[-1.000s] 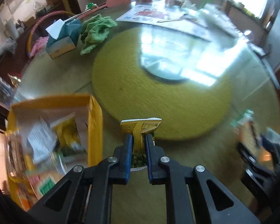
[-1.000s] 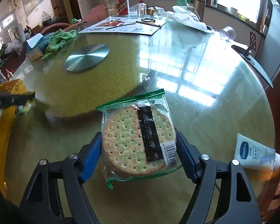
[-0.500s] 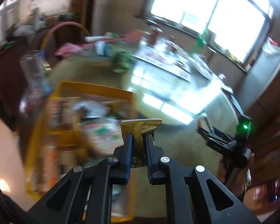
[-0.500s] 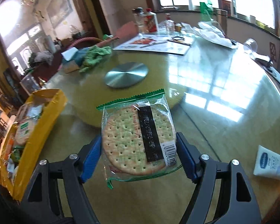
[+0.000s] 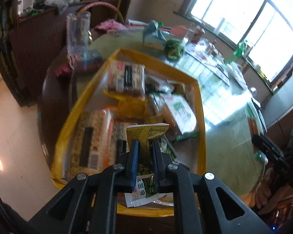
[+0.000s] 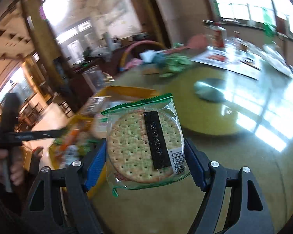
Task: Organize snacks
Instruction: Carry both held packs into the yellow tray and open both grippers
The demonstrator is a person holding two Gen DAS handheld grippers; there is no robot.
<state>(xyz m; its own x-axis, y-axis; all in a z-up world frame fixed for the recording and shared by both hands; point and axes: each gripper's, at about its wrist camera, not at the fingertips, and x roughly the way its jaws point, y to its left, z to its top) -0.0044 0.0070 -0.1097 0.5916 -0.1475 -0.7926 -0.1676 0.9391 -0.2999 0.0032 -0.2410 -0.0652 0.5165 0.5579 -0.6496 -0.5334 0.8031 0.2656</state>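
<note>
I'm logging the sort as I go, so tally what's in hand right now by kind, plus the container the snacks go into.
round cracker pack: 1, clamped in the right gripper
yellow-green snack packet: 1, clamped in the left gripper
yellow box: 1, already holding several packs, too blurred to count
Total: 3

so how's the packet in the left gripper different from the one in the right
The yellow snack packet is opaque and printed; the cracker pack is clear, showing round crackers. The left gripper pinches its packet narrowly, while the right gripper spans the cracker pack's full width. Both are sealed and held off the table.
</note>
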